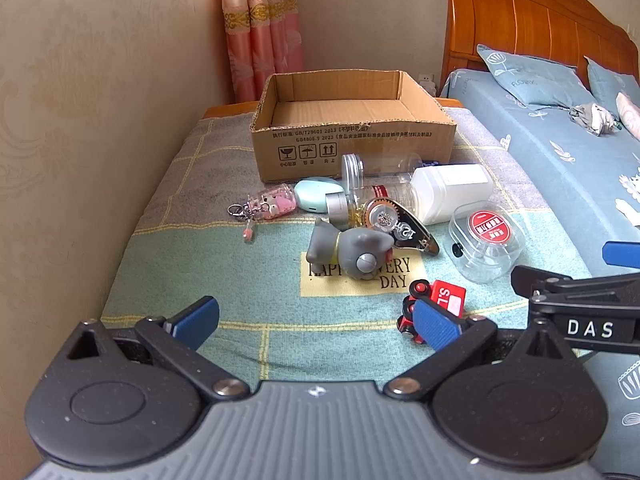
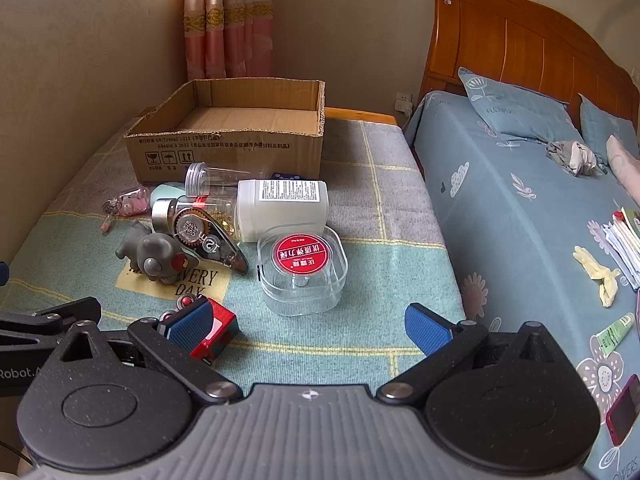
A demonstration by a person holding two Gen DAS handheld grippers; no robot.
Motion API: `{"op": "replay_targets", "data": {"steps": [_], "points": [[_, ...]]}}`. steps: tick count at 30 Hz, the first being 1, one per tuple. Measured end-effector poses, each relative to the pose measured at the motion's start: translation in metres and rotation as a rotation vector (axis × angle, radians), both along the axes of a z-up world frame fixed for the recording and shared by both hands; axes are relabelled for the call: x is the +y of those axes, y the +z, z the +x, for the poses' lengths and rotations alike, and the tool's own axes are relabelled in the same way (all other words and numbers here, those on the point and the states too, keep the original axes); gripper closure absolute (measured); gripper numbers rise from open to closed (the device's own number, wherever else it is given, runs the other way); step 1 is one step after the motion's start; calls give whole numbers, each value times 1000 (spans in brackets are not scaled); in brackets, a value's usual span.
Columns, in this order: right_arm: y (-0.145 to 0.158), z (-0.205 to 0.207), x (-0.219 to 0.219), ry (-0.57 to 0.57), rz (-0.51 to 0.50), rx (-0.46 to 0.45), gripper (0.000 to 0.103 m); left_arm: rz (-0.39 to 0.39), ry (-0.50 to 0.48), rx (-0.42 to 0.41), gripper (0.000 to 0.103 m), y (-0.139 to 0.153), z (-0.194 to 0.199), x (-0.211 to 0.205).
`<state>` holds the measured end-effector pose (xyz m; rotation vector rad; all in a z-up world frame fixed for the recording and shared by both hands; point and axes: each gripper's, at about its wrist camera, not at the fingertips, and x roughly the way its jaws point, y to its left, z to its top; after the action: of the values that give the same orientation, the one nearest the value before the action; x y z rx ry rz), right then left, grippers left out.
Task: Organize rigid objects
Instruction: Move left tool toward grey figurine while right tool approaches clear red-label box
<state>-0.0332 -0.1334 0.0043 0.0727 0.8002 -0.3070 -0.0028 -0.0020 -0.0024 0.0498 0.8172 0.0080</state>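
An empty cardboard box (image 1: pixel 352 120) (image 2: pixel 240 132) stands at the far end of a checked blanket. In front of it lies a heap: a grey elephant toy (image 1: pixel 348 252) (image 2: pixel 154 258), a correction tape (image 1: pixel 400 226) (image 2: pixel 208 246), a white bottle (image 1: pixel 452 190) (image 2: pixel 284 208), a clear jar (image 1: pixel 376 168) (image 2: pixel 216 178), a clear case with a red label (image 1: pixel 486 240) (image 2: pixel 302 272), a pink keychain (image 1: pixel 268 204) (image 2: pixel 128 202) and a mint case (image 1: pixel 318 194). A red toy truck (image 1: pixel 436 308) (image 2: pixel 208 330) lies nearest. My left gripper (image 1: pixel 316 324) and right gripper (image 2: pixel 308 324) hover open above the blanket, holding nothing.
A wall runs along the left. To the right is a bed (image 2: pixel 520 220) with blue sheets, pillows, a wooden headboard (image 2: pixel 520 48) and small items near its right edge. A pink curtain (image 1: pixel 260 28) hangs behind the box. The right gripper's body (image 1: pixel 580 308) shows at the left view's edge.
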Motion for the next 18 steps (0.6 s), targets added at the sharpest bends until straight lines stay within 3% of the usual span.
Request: {"op": "replay_targets", "data": {"steps": [18], "points": [[3,-2,1,1,-17,-3,0,-7,-8,1,1,2,2,2]]}}
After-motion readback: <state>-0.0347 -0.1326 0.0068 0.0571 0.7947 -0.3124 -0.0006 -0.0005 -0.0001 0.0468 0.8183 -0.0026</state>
